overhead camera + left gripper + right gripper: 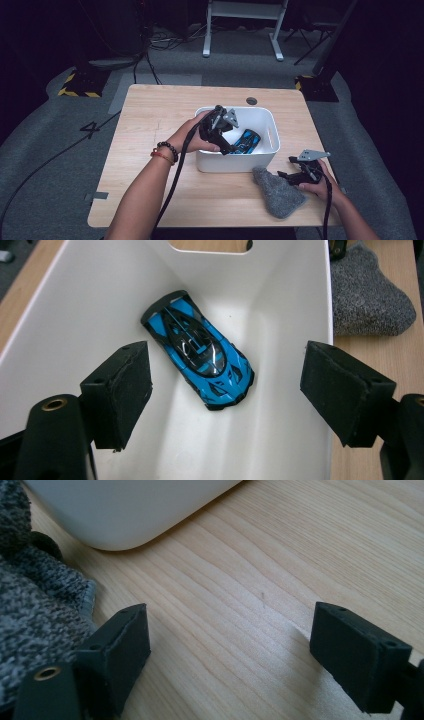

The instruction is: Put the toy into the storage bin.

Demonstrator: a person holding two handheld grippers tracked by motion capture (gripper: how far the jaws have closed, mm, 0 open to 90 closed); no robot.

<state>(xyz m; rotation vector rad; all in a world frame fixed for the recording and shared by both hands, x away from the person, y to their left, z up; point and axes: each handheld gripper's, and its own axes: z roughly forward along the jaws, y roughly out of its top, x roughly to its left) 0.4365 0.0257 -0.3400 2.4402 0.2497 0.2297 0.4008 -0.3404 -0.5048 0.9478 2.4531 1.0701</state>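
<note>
A blue toy car (199, 359) is seen lying flat on the floor of a white box (235, 161). It sits at a slant, near the middle, and nothing touches it. The left gripper (223, 131) is held over the box, with its jaws wide apart and nothing between them. The car seems to have been put in the box, so that step looks done.

The right gripper (298, 175) is held low over the wooden table (150, 150), just beside a grey sock (277, 192). Its jaws are wide apart too, and nothing is held. The sock is probably the next thing to be picked up. For that, the right gripper needs to be moved over the sock and its jaws closed on the soft cloth.

The box walls are tall, so the left gripper should be lifted straight up to miss the rim. The sock lies close to the front edge of the table and touches the box wall. Open room is left on the far side and the left side of the table.
</note>
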